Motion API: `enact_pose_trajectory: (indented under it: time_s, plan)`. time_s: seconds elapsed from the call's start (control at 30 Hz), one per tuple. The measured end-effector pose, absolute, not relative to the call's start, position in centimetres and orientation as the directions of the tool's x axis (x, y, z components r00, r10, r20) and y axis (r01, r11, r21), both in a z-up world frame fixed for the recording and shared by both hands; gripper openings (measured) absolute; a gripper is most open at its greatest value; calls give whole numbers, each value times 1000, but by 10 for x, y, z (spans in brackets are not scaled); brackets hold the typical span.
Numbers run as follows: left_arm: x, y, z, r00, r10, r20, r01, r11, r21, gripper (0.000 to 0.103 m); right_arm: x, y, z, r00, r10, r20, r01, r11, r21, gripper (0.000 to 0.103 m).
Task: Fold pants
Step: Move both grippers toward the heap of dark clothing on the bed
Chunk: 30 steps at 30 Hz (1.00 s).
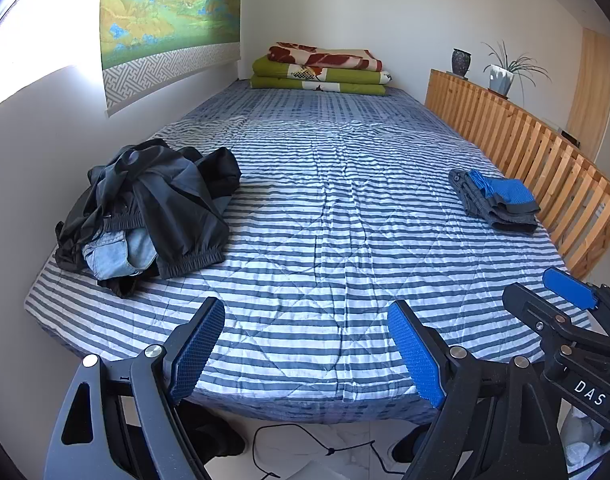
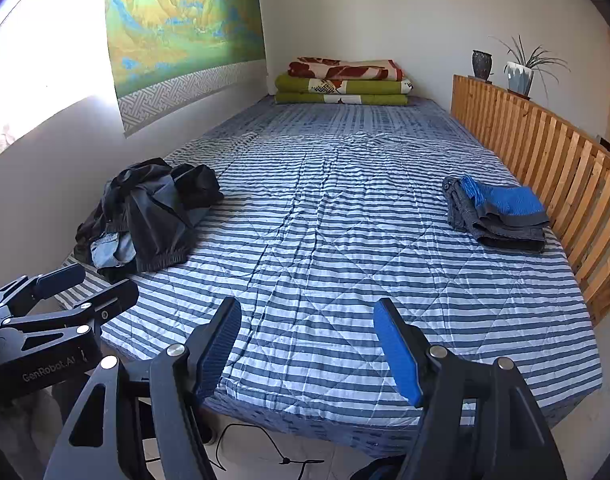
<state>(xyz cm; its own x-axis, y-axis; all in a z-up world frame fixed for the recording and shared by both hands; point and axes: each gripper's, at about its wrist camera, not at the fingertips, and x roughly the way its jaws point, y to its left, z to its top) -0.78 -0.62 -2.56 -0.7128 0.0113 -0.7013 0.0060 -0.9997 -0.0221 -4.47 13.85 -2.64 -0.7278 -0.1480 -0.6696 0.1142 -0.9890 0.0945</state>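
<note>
Both our left gripper (image 1: pixel 305 350) and right gripper (image 2: pixel 308 350) are hanging wide open, empty, over the bed's (image 1: pixel 325 240) near edge; unfolded pants (image 1: pixel 153 208) are lying at its left edge.

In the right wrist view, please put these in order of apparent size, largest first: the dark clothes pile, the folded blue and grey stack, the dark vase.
1. dark clothes pile
2. folded blue and grey stack, somewhat smaller
3. dark vase, smallest, though it stands farthest away

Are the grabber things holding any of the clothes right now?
No, nothing is held. The left gripper and the right gripper both hang open over the striped bed, with the heap of pants untouched.
</note>
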Motion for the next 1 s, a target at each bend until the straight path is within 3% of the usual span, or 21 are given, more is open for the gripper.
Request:
enact_pose_trajectory:
  time_s: [1.0]
  plan:
    - [-21,-13,-28,-704,7,-710,18,-999,-28,86,-53,133,-30,-712,-158,-684,125,-987,99,65]
